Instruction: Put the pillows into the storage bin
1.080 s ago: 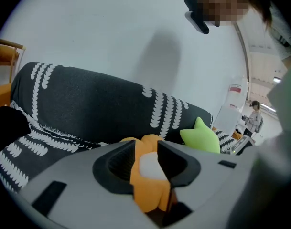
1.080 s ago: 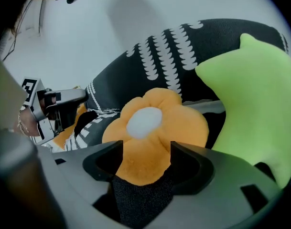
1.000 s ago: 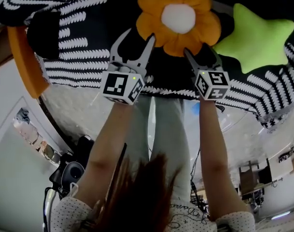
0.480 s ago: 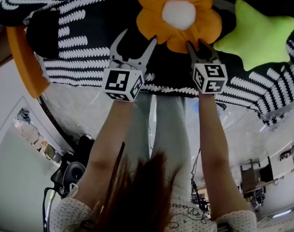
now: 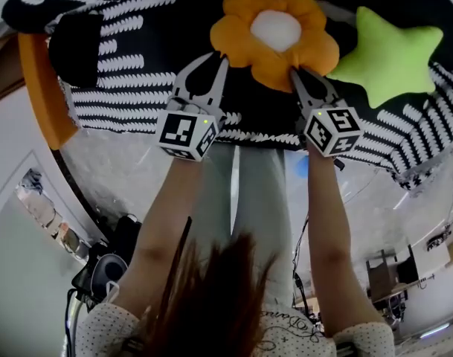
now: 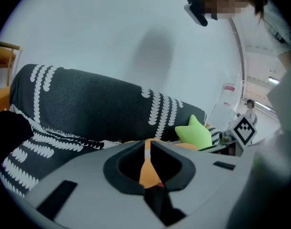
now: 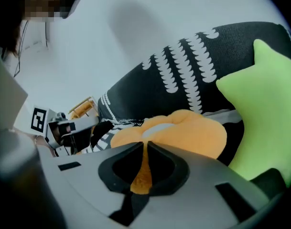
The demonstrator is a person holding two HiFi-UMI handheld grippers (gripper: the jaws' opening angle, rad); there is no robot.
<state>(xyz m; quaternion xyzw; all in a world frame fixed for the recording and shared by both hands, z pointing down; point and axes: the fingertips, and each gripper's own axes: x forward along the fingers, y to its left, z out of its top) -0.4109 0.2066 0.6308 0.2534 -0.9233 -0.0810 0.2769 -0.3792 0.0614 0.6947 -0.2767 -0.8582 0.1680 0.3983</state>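
An orange flower pillow [image 5: 274, 32] with a white centre lies on the black-and-white patterned sofa cover [image 5: 137, 65]. A green star pillow [image 5: 390, 54] lies just right of it. My left gripper [image 5: 220, 58] has just been closing and is shut on the flower's lower left petal; orange fabric [image 6: 147, 168] is pinched between its jaws. My right gripper [image 5: 294, 73] has also just been closing and is shut on the lower right petal, with orange fabric [image 7: 141, 173] between its jaws. The flower pillow [image 7: 183, 130] and the star pillow [image 7: 264, 113] fill the right gripper view.
A black cushion [image 5: 74, 47] lies at the sofa's left end, with an orange curved edge [image 5: 40, 88] beside it. The star pillow [image 6: 194, 132] shows past the left jaws. Pale floor lies below the sofa's front edge, and cables and gear [image 5: 111, 262] sit at lower left.
Both grippers went from open to shut on the flower pillow's lower petals. Both hands rose a little, the right one more, and the pillow's near edge came up with them.
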